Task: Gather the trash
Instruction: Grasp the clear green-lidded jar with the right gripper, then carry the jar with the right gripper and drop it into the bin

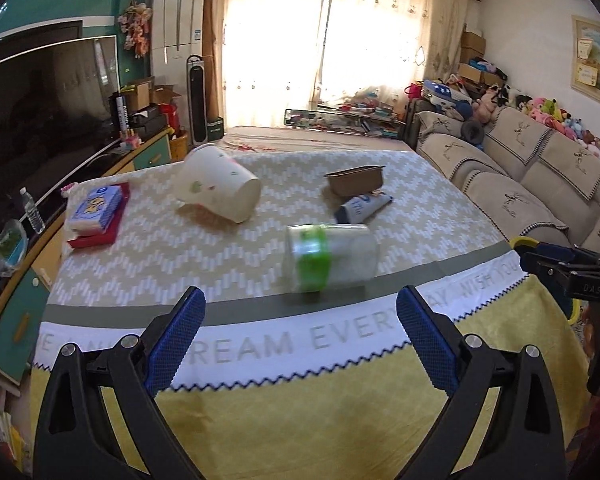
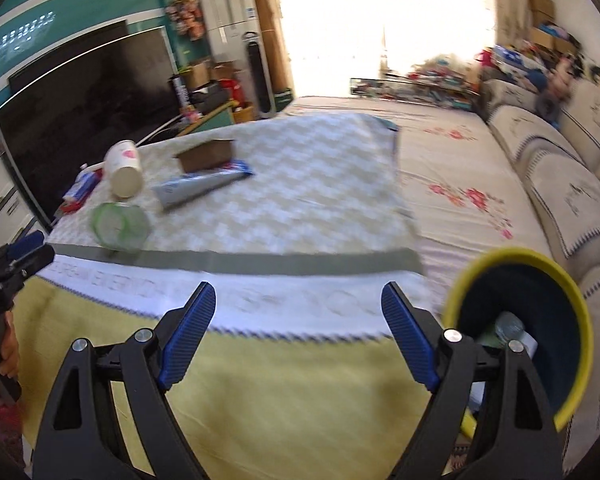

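Both grippers hang with jaws spread and empty: the left gripper [image 1: 300,320] above the table's near edge, the right gripper [image 2: 298,316] beside a yellow-rimmed dark bin [image 2: 540,320]. Just beyond the left one, a clear plastic jar with a green band [image 1: 330,258] lies sideways on the zigzag-patterned tablecloth [image 1: 160,248]. Farther back lie a blue-and-white squeeze tube [image 1: 362,207], a brown rectangular paper tray [image 1: 354,180] and a tipped white paper cup [image 1: 220,186].

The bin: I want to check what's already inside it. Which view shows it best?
The right wrist view: the bin shows its yellow rim and dark inside, with some pieces at the bottom, partly behind the right gripper. The left wrist view catches only a sliver of yellow rim at the right edge.
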